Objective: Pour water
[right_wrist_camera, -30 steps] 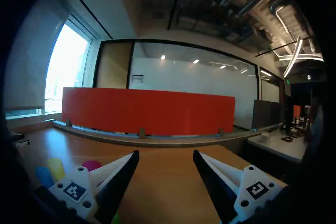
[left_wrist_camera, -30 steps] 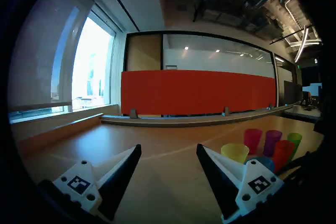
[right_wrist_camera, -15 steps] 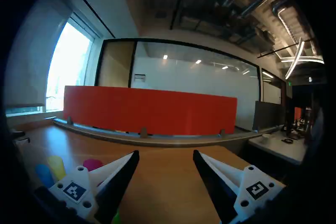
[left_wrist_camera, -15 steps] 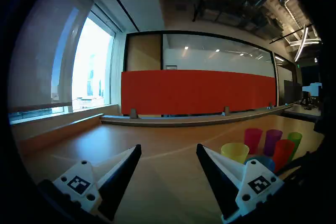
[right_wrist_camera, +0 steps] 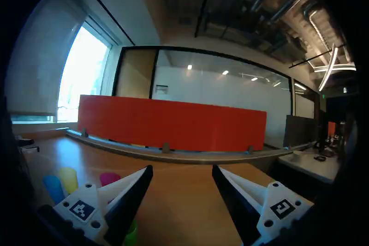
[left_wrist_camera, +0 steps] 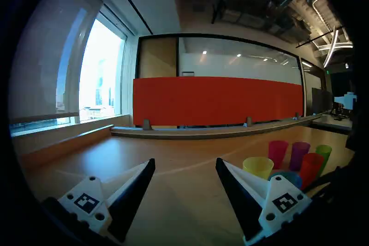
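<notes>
Several plastic cups stand grouped on the wooden table (left_wrist_camera: 184,163) to the right of my left gripper (left_wrist_camera: 185,167): a yellow cup (left_wrist_camera: 258,167), a pink cup (left_wrist_camera: 277,152), a purple cup (left_wrist_camera: 298,153), an orange-red cup (left_wrist_camera: 310,168), a green cup (left_wrist_camera: 324,153) and a blue cup (left_wrist_camera: 289,177) partly hidden behind the right finger. The left gripper is open and holds nothing. In the right gripper view the cups lie to the lower left: blue cup (right_wrist_camera: 54,188), yellow cup (right_wrist_camera: 68,178), pink cup (right_wrist_camera: 109,178), green cup (right_wrist_camera: 131,233). My right gripper (right_wrist_camera: 182,172) is open and holds nothing.
A red partition panel (left_wrist_camera: 217,100) runs along the table's far edge. A large window (left_wrist_camera: 99,84) and a wooden ledge (left_wrist_camera: 64,140) are on the left. A second desk (right_wrist_camera: 311,163) with small items stands at the far right in the right gripper view.
The right gripper view has shifted so that the cups at lower left show more fully. The left gripper has stayed still. Both grippers remain open.
</notes>
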The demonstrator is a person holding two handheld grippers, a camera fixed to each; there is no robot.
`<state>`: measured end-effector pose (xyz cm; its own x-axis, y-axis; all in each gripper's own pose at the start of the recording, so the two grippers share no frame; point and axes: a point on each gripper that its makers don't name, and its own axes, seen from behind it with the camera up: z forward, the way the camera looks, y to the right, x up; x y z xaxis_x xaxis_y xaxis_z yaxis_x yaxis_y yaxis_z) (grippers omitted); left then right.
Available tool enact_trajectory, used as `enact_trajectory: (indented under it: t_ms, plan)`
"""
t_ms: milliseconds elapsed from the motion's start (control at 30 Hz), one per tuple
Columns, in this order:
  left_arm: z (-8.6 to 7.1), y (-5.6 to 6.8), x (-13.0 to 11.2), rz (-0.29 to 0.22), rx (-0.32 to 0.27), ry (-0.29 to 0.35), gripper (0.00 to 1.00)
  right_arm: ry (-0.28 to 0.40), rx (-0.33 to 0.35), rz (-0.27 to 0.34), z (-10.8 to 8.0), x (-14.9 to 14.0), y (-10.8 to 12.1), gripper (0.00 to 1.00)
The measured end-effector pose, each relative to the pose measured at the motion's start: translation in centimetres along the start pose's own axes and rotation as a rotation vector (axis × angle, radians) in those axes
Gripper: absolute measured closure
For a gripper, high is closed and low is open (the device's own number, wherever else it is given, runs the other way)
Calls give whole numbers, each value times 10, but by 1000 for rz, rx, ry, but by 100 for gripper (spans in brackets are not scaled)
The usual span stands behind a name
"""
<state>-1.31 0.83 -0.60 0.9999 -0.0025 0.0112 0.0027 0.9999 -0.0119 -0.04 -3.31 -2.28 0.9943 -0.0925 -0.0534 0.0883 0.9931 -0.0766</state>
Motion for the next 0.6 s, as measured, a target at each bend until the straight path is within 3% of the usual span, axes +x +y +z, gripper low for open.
enact_trajectory:
  t_ms: [300,600]
  plan:
    - [0,-1,0,0,0,0,2,22,27,21,1,-17,-6,1]
    - [0,0,0,0,0,0,2,36,-2,25,7,-37,3,1]
